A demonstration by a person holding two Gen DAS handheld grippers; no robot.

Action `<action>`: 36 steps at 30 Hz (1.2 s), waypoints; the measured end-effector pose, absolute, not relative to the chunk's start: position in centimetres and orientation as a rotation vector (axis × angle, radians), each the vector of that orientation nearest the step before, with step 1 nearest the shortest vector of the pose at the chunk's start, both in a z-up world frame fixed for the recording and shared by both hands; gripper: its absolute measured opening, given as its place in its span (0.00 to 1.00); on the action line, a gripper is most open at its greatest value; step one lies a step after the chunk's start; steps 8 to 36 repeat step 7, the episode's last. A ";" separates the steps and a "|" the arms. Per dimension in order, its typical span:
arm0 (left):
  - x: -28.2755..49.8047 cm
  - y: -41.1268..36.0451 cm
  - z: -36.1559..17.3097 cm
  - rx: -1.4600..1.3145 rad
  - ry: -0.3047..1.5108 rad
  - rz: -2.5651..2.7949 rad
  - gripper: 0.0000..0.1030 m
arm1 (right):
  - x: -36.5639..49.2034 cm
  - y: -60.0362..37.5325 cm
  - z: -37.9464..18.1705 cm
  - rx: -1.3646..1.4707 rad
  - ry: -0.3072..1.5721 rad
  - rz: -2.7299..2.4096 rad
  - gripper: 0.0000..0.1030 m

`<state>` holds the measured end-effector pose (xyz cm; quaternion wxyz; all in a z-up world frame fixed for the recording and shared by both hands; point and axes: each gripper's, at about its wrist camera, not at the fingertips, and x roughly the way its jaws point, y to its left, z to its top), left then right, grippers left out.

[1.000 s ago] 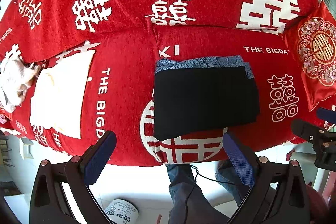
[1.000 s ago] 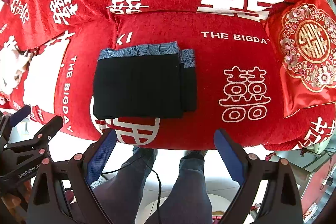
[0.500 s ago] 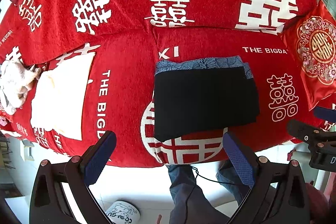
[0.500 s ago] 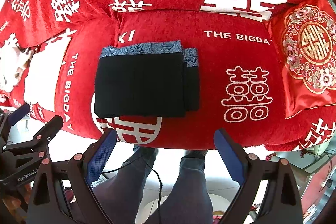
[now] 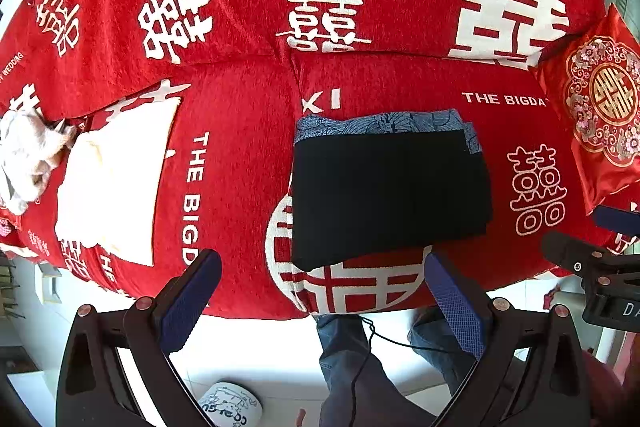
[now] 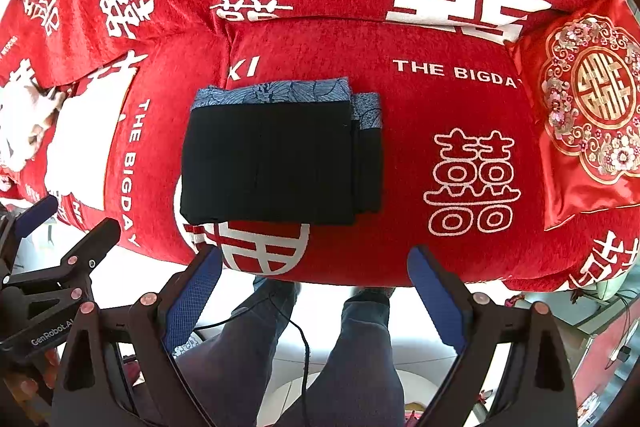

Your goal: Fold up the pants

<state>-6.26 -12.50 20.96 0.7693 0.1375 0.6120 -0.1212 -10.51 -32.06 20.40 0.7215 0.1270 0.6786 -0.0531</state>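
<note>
Fingers of both grippers stood spread wide and held nothing; the left gripper (image 5: 322,297) and right gripper (image 6: 314,291) hung off the sofa's front edge, apart from the cloth. The pants (image 6: 280,159) lay folded into a dark, compact rectangle on the red sofa cushion (image 6: 460,107), patterned waistband at the far side; the fold looked finished. To end well, I judged it best to leave the stack alone or merely square its stepped right edge; a white folded cloth (image 5: 116,183) lay well apart to the left.
</note>
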 end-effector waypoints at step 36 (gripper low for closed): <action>-6.2 -12.6 21.1 0.283 1.325 -0.274 0.99 | -10.5 -32.1 20.4 0.281 1.500 -0.118 0.92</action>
